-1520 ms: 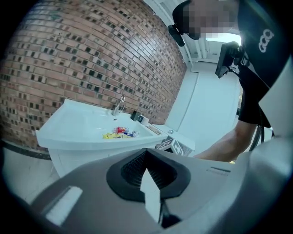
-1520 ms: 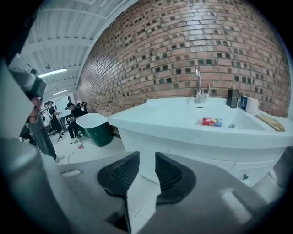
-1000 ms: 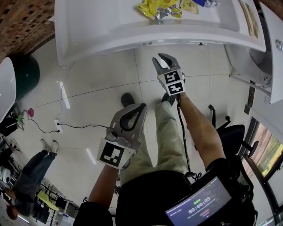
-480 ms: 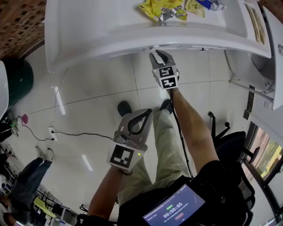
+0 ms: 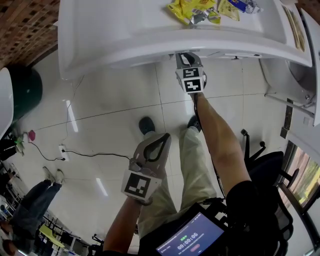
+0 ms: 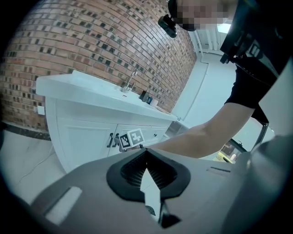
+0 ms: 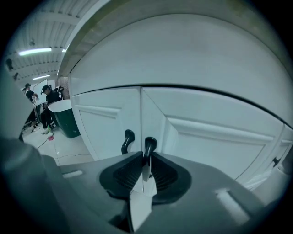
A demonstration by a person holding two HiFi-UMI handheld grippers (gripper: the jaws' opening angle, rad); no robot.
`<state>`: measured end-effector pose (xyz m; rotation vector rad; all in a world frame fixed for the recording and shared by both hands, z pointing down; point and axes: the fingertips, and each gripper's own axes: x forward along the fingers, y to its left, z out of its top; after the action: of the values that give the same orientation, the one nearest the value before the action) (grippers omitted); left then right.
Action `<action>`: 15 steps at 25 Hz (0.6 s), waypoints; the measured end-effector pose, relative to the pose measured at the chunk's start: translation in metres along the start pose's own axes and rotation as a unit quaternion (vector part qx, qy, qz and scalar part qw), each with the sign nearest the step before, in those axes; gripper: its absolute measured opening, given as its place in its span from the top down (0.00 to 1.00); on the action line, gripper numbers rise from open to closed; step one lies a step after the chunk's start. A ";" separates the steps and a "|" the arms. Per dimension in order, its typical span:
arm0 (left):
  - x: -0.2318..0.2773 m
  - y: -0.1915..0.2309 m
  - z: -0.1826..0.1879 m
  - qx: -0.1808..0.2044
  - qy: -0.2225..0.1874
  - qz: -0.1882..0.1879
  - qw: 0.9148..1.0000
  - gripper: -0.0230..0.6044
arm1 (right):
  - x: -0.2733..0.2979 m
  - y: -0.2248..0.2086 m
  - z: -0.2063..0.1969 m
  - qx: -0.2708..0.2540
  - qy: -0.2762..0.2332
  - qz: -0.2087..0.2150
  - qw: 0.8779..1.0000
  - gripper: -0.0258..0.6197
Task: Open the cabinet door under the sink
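Observation:
Under the white sink counter (image 5: 150, 35) are two white cabinet doors (image 7: 206, 132), each with a black handle at the middle seam. My right gripper (image 7: 143, 157) reaches in below the counter edge (image 5: 186, 59). Its jaws are closing on the right door's handle (image 7: 149, 145), whose stem sits between the pads. The left door's handle (image 7: 127, 140) is free beside it. My left gripper (image 5: 161, 138) hangs lower, over the floor, shut with nothing in it. The left gripper view shows the cabinet (image 6: 87, 132) from the side, with the right gripper's marker cube (image 6: 130, 138) at the handles.
Yellow snack packets (image 5: 197, 11) lie on the counter. A dark green bin (image 5: 25, 90) stands left of the cabinet, and a cable (image 5: 85, 152) runs across the tiled floor. A white unit (image 5: 295, 75) and a black chair (image 5: 265, 155) are on the right.
My right gripper moved in under the counter edge and its wide-open jaws narrowed around the handle. My left gripper sank lower.

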<state>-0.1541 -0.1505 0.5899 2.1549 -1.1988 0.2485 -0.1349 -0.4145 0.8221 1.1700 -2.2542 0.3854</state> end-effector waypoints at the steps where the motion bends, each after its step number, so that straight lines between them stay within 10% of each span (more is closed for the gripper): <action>1: -0.002 0.001 -0.001 0.000 0.000 0.002 1.000 0.94 | 0.000 0.000 0.000 0.002 0.002 -0.002 1.000 0.89; 15: -0.009 -0.013 -0.013 0.003 0.010 -0.003 1.000 0.94 | -0.032 0.011 -0.024 0.026 0.008 0.009 1.000 0.91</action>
<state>-0.1463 -0.1315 0.5900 2.1559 -1.1815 0.2708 -0.1206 -0.3757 0.8219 1.1686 -2.2542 0.4605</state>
